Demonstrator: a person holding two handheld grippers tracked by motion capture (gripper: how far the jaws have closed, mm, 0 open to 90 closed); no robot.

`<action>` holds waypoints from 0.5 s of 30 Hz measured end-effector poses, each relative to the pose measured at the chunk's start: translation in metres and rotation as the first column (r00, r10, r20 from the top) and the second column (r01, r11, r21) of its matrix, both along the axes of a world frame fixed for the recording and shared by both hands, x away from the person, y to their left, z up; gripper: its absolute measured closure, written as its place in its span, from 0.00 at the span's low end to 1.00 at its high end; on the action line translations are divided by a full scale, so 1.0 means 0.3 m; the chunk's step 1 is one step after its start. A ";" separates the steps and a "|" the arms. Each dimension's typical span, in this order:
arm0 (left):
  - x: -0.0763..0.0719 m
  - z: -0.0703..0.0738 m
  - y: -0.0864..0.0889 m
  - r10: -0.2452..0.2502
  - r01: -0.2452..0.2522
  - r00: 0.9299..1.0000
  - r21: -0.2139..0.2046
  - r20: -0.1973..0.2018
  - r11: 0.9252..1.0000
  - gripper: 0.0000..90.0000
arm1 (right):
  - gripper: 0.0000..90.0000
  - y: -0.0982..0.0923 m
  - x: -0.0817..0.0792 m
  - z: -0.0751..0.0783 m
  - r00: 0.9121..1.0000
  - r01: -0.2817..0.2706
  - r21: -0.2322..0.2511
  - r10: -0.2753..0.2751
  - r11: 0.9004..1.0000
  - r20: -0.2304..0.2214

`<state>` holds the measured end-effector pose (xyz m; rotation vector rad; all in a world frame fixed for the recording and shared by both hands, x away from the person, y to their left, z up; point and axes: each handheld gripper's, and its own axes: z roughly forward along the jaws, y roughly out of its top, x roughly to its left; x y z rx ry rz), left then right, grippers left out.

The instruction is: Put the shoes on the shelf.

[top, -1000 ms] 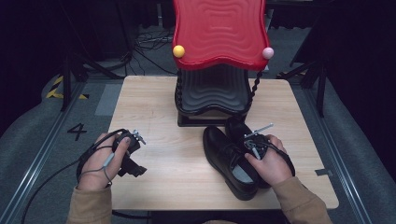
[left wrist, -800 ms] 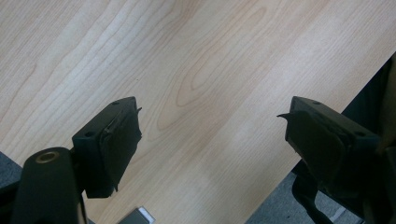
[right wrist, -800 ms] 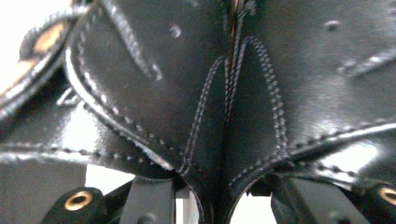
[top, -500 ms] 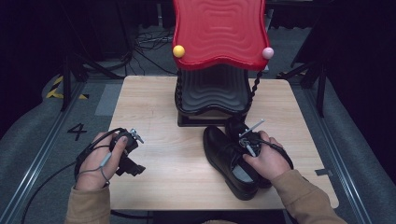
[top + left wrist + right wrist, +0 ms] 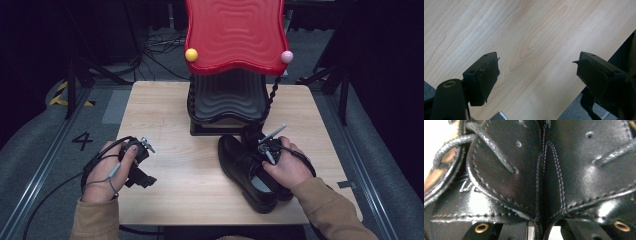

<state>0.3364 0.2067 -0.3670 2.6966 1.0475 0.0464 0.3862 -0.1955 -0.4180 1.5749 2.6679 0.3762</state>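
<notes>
A: How many shoes (image 5: 247, 167) are on the desk (image 5: 165, 120)?

B: Two black shoes, side by side, at about 4 o'clock on the desk.

A: And how many shoe racks?

B: One rack (image 5: 227, 100), at 12 o'clock. It has one red top (image 5: 234, 35), with one yellow ball (image 5: 191, 54) and one pink ball (image 5: 286, 56) on its corners.

A: How many grippers?

B: Two. One left gripper (image 5: 145, 172) at 8 o'clock, and one right gripper (image 5: 264, 145) by the shoes.

A: How many hands?

B: Two hands, one on each gripper.
</notes>
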 end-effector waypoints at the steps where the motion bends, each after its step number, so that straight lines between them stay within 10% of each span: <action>1: 0.000 0.000 0.002 -0.004 0.004 1.000 -0.004 0.001 1.000 0.21 | 0.90 -0.001 -0.001 0.006 1.000 0.005 0.006 -0.005 1.000 0.003; 15: -0.009 0.009 0.014 0.012 -0.012 1.000 -0.013 0.011 1.000 0.21 | 0.91 -0.033 -0.079 0.172 0.999 -0.015 0.052 0.017 0.999 -0.038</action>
